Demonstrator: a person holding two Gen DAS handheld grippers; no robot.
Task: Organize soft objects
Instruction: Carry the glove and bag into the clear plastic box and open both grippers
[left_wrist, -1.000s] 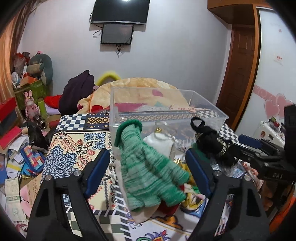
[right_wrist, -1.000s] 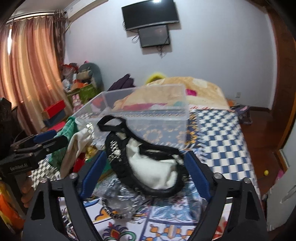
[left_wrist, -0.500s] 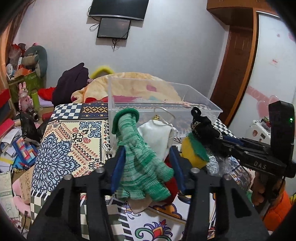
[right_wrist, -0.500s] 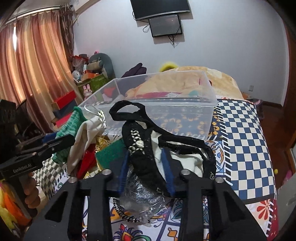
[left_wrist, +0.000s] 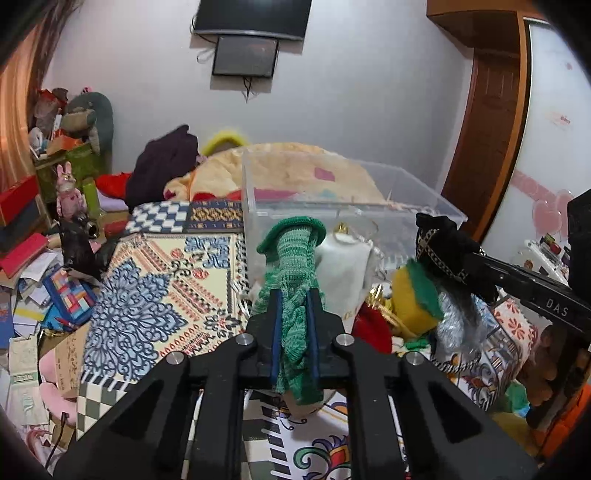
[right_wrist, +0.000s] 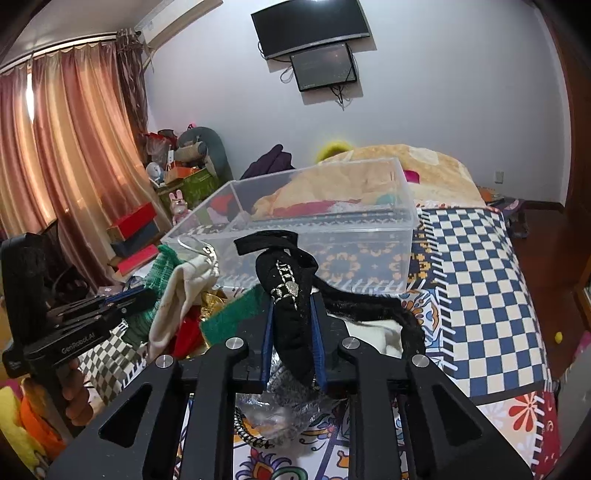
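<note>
Bed (right_wrist: 476, 266) w/ patterned cover carries everything; checker section runs along its right edge, blue floral patch (left_wrist: 129, 295) toward left edge.

Clear plastic bin (right_wrist: 369, 236) sits mid-bed, just behind the pile of soft stuff, open top; can't tell if anything is inside, bedding shows through the walls.

Pile sits btwn the bin's front wall and the near edge of the bed: white cloth bag (left_wrist: 347, 266) w/ metal ring handle, yellow-green plush piece (left_wrist: 413, 291), red fabric (left_wrist: 373, 328), silver crinkly bag (right_wrist: 280, 410) at the bottom front.

Left gripper (left_wrist: 294, 328): fingers closed tight on green knit sock (left_wrist: 295, 258). Sock stands up above the fingers, cuff at top, just in front of bin's left front corner, touching the white bag beside it; lower end hangs below the fingers.

Right gripper (right_wrist: 291, 332): fingers clamped on black bag (right_wrist: 288, 295) w/ gold-pattern trim. Bag body pinched upright btwn the fingers, strap loops up in front of bin wall and trails off to the right over a white lining. Bag is on the right side of the pile, near bin's front wall.

Both grippers side by side, near each other over the pile, each visible in the other's cam.
</note>
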